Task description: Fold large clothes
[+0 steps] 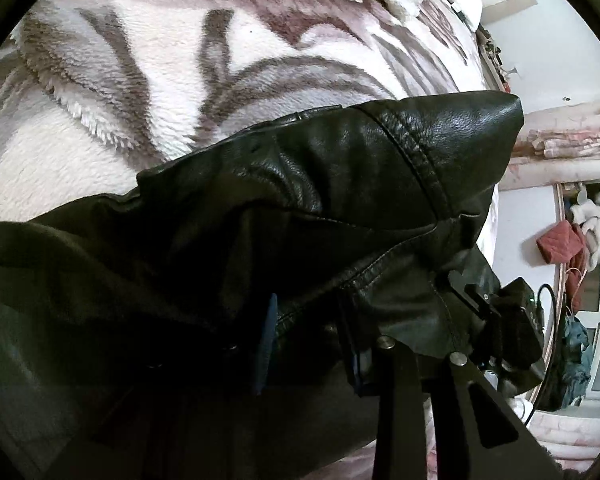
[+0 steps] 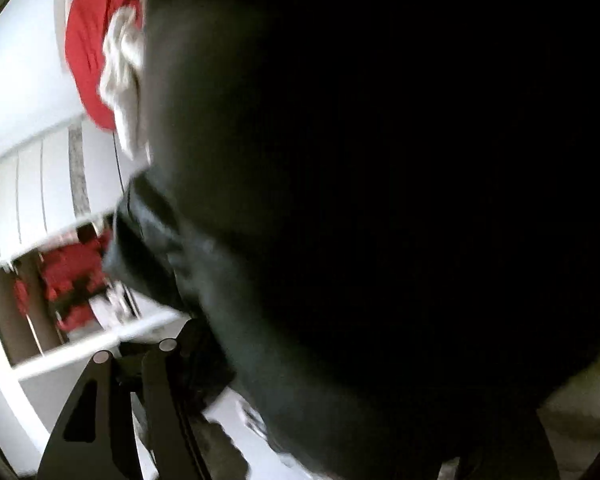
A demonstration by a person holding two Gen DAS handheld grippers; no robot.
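The jacket [image 1: 340, 168] looks like black leather — grained, creased, faintly glossy, with stitched seams. The blanket [image 1: 148, 92] beneath is fluffy, matt plush — long-piled.

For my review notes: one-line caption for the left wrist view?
Left gripper clamped on a black leather jacket above a plush patterned blanket.

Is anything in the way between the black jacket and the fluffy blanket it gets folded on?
Nothing visible. In the left wrist view the black leather jacket hangs right over the fluffy blanket, and the blanket part in view is bare. The right wrist view is mostly filled by the dark jacket, so it shows nothing more.
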